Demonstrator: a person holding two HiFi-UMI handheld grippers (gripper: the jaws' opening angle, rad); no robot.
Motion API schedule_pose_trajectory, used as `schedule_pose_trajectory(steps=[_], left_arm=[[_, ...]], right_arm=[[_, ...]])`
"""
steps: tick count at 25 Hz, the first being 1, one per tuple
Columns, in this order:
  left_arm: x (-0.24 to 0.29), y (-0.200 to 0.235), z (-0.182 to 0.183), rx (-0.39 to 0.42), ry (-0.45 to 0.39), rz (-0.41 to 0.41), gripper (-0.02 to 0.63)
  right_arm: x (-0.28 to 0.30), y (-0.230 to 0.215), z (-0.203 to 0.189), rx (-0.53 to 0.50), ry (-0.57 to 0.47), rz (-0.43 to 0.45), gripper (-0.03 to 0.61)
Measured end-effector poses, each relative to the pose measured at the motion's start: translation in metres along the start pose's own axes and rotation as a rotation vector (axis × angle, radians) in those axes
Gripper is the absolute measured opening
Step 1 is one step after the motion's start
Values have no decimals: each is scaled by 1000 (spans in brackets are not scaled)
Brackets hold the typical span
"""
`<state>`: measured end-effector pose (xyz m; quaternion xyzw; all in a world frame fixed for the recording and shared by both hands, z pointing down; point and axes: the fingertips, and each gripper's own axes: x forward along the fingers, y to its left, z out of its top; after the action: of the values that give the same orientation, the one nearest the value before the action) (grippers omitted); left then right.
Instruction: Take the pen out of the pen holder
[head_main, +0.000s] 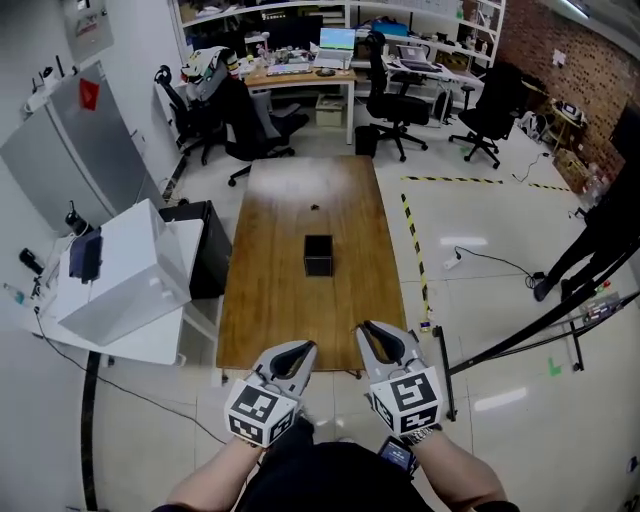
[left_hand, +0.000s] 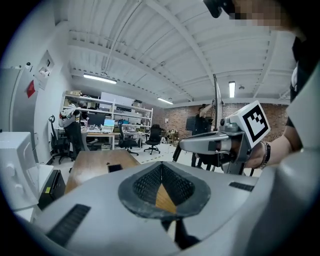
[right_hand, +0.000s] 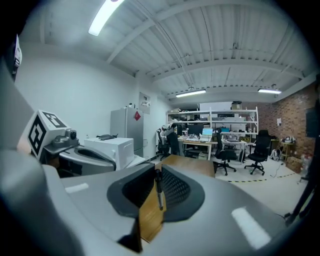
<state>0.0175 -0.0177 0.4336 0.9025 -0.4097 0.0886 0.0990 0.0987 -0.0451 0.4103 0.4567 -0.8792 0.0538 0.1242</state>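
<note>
The pen holder (head_main: 318, 255) is a small black cube-shaped pot in the middle of the long wooden table (head_main: 270, 300); I cannot make out a pen in it from above. It also shows in the left gripper view as a dark block (left_hand: 114, 168) on the tabletop. My left gripper (head_main: 301, 350) and right gripper (head_main: 371, 331) hover side by side over the table's near end, well short of the holder. Both are shut, tips touching, with nothing held. The left gripper (left_hand: 160, 165) and right gripper (right_hand: 156, 172) each show only tabletop through the gap below their tips.
A small dark object (head_main: 314, 207) lies on the table beyond the holder. A white box (head_main: 130, 270) on a side table stands at the left. Office chairs (head_main: 395, 105) and desks stand at the far end. A tripod (head_main: 530, 330) stands at the right.
</note>
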Motion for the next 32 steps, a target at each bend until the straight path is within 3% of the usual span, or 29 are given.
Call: schedule_pose_trajectory(steps=[11, 32], left_arm=[[-47, -24, -4, 20, -1, 2, 5], [-81, 11, -2, 40, -25, -81, 5]], right_arm=[[-41, 53, -3, 6, -20, 34, 43], [-23, 100, 5, 8, -6, -31, 41]])
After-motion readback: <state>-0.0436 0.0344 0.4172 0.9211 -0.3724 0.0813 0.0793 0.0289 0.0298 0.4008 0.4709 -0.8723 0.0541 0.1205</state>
